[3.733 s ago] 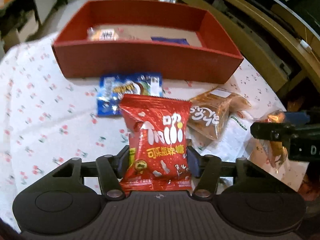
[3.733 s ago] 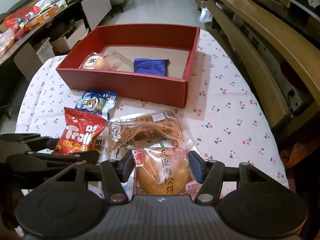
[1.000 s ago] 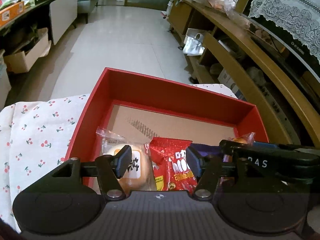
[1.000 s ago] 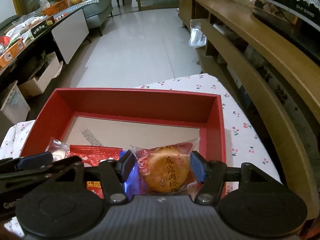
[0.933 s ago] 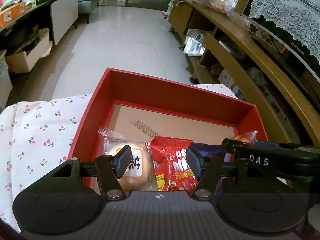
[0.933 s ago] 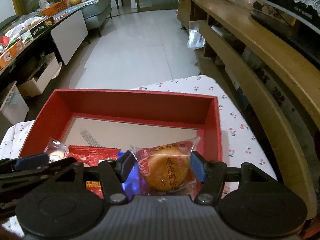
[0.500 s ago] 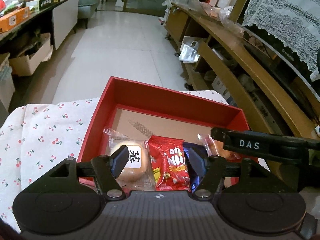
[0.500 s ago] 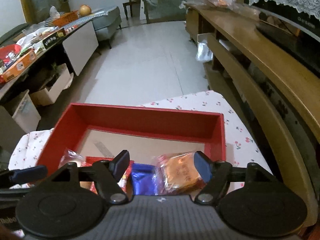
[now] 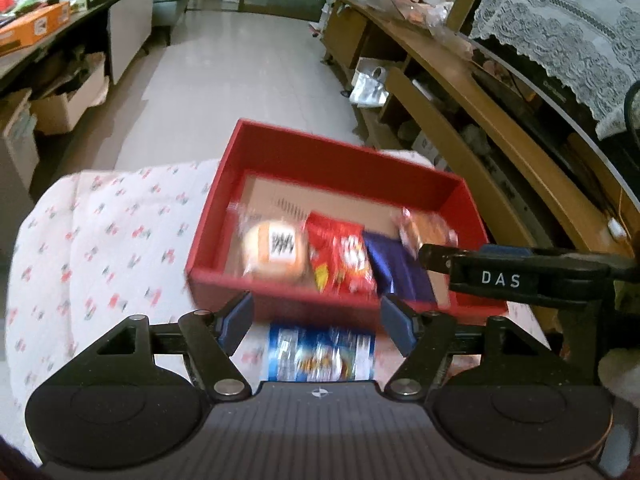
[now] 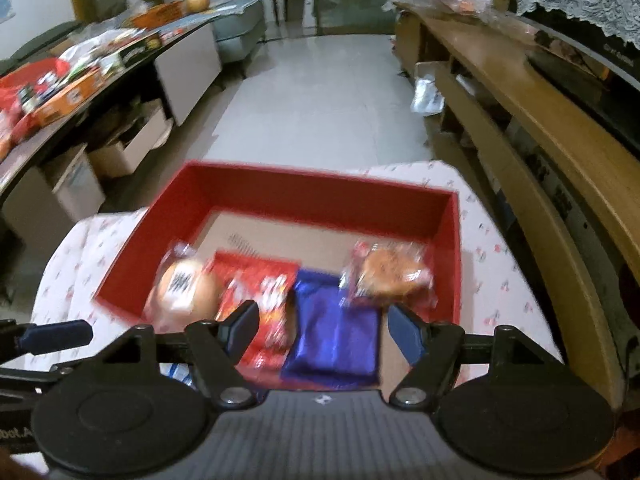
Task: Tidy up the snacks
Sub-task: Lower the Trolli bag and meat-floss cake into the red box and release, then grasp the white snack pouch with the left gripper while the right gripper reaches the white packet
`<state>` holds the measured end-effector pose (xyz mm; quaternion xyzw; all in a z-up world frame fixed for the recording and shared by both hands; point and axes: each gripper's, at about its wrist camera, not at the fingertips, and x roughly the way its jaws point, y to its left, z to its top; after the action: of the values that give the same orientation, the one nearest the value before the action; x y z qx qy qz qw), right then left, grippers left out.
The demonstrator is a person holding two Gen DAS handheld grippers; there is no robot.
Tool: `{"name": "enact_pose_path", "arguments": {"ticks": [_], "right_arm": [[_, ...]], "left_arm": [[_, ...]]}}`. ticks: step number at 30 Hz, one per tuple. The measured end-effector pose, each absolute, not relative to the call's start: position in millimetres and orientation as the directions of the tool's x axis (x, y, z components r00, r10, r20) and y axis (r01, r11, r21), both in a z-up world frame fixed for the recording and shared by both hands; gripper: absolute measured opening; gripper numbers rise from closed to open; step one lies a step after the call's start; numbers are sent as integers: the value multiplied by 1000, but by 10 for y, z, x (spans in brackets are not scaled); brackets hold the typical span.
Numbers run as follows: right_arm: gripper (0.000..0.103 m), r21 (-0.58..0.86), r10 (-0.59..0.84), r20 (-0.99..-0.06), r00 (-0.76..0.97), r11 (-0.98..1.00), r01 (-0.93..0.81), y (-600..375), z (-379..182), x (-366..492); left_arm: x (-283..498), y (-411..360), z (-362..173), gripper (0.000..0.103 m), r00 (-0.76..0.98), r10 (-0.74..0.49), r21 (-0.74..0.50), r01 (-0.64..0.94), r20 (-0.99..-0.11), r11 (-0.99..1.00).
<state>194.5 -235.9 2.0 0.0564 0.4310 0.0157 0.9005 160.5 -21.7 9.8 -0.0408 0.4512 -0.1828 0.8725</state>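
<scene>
Inside red box point(image 10: 280, 196), four snacks point(image 10: 336, 332)

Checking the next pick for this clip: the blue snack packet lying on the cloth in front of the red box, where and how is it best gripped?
The blue snack packet lies flat on the cherry-print tablecloth, just outside the red box's near wall. Probably best to come from above with the left gripper, whose jaws are opening with nothing between them, and pinch across its shorter span, near edge to far edge.
</scene>
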Motion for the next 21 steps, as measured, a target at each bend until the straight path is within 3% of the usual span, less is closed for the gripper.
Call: {"name": "enact_pose_path", "arguments": {"ticks": [21], "right_arm": [[78, 177, 198, -810, 552, 980, -92, -1749, -86, 830]], "left_arm": [[414, 308, -305, 79, 380, -296, -195, 281, -876, 940]]}}
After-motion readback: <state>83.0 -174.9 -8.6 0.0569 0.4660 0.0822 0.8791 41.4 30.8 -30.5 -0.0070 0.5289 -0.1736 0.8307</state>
